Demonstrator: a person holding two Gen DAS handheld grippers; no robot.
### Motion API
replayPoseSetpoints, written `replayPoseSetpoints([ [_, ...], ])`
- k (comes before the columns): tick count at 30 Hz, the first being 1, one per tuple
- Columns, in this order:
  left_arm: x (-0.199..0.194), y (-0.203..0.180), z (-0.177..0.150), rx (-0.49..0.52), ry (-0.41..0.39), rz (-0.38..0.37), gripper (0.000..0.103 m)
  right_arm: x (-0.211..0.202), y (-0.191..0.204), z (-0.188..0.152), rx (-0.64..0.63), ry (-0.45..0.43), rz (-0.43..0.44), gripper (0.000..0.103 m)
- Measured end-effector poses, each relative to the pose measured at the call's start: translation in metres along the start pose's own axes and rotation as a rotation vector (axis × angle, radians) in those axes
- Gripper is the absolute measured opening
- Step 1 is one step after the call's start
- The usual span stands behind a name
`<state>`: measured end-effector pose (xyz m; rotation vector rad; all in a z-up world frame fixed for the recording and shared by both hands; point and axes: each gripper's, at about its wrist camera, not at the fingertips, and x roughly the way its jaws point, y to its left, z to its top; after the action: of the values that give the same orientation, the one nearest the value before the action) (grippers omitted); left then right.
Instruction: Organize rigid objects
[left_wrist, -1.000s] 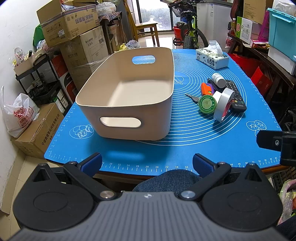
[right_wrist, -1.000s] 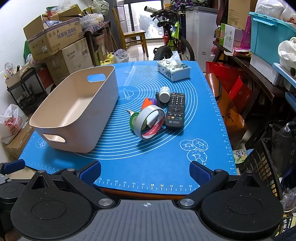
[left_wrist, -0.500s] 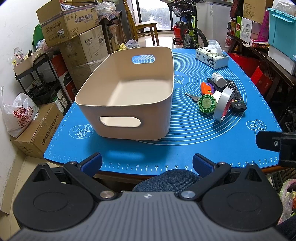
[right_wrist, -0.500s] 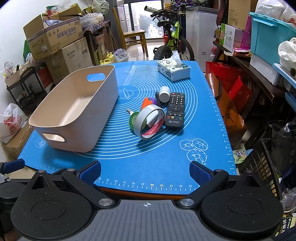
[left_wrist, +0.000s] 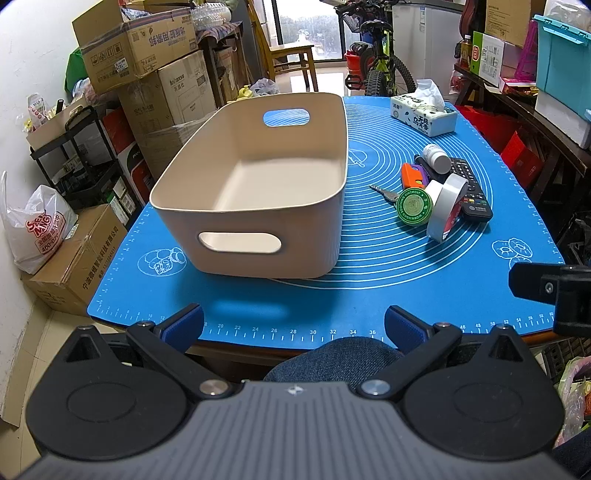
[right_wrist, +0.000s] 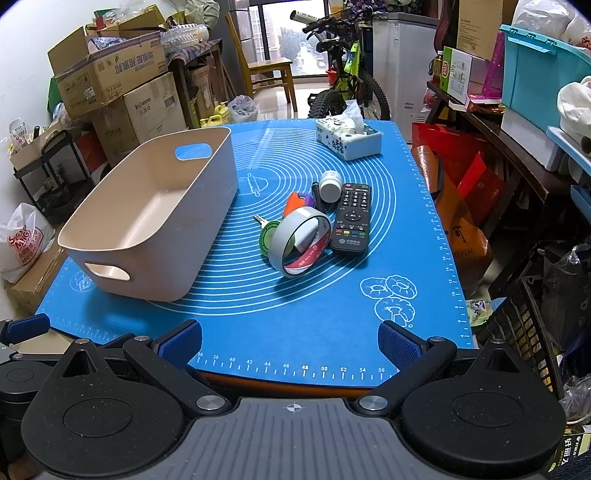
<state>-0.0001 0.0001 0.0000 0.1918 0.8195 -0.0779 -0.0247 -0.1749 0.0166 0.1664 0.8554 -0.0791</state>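
Nothing has been picked up yet: the bin (left_wrist: 255, 192) sits empty on the left of the mat (right_wrist: 258, 332), and the pile lies just right of it. The tape (right_wrist: 299, 245) is propped on edge against the tin (left_wrist: 413, 206) and the remote (right_wrist: 352, 218), so a careless reach could set it rolling, likely knocking the bottle (right_wrist: 330, 185) or key (left_wrist: 384, 192) aside. The left gripper (left_wrist: 293, 328) is held spread wide at the near edge, touching nothing. The right gripper (right_wrist: 290, 341) is likewise spread wide, unloaded, well short of the pile.
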Motion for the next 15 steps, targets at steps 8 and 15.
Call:
replayPoseSetpoints([
  [8, 0.0041, -0.002, -0.0031, -0.001, 0.004, -0.002, 0.103, 0.0002, -0.0002, -0.0001, 0.0, 0.002, -0.002, 0.101],
  [15, 0.0034, 0.0006, -0.0025, -0.003, 0.006, 0.0, 0.103, 0.0006, -0.0003, 0.0, -0.002, 0.001, -0.003, 0.101],
])
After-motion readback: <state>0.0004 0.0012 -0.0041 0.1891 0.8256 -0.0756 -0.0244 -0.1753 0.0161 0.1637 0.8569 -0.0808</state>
